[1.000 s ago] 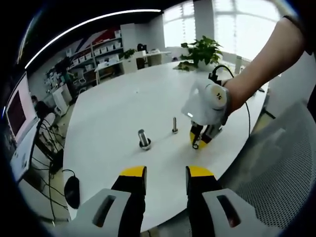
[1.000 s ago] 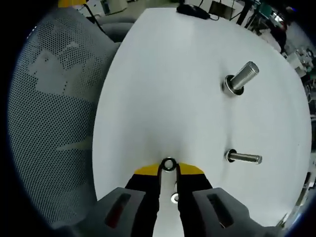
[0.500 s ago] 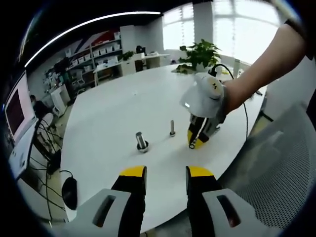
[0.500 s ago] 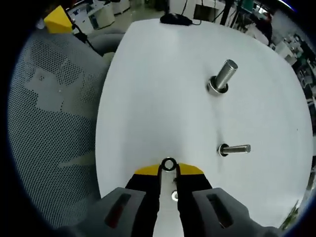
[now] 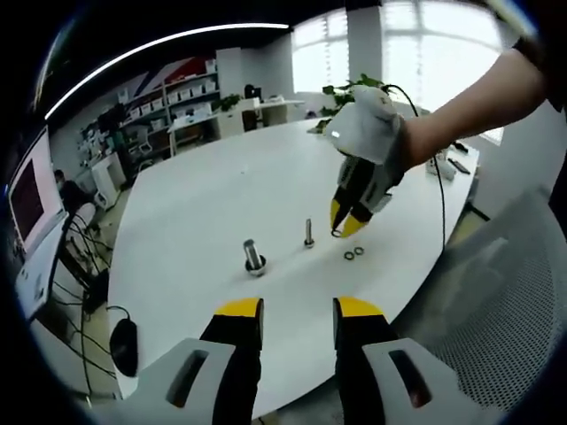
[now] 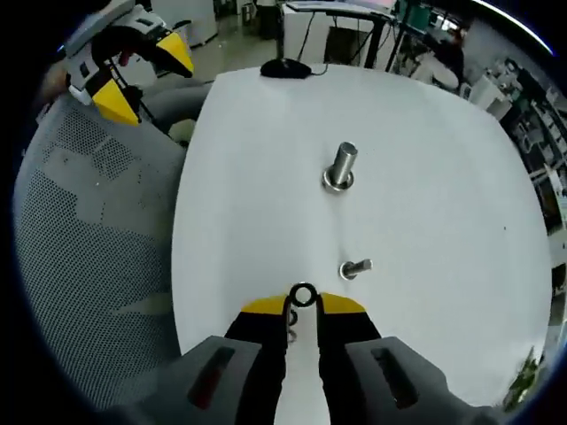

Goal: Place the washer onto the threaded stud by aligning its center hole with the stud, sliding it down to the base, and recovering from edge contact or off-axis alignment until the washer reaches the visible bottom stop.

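Note:
My right gripper [image 6: 304, 303] is shut on a small steel washer [image 6: 304, 295], which stands out beyond its yellow tips. In the left gripper view the right gripper [image 5: 340, 227] hangs in the air above the white table [image 5: 204, 195], to the right of a thin threaded stud [image 5: 308, 232]. From the right gripper view the thin stud [image 6: 354, 267] stands ahead and to the right. A thicker bolt [image 6: 340, 166] stands farther off. Two loose washers [image 5: 353, 255] lie on the table below the right gripper. My left gripper [image 5: 299, 310] is open near the table edge and holds nothing.
The thick bolt [image 5: 254, 256] stands left of the thin stud. A black mouse [image 5: 124, 345] lies near the left table edge. A mesh chair [image 5: 496, 292] sits on the right, and a potted plant [image 5: 354, 88] stands at the far side.
The right gripper has risen off the table with the washer and moved towards the thin stud. The two loose washers beneath it have come into sight. The left gripper has stayed put.

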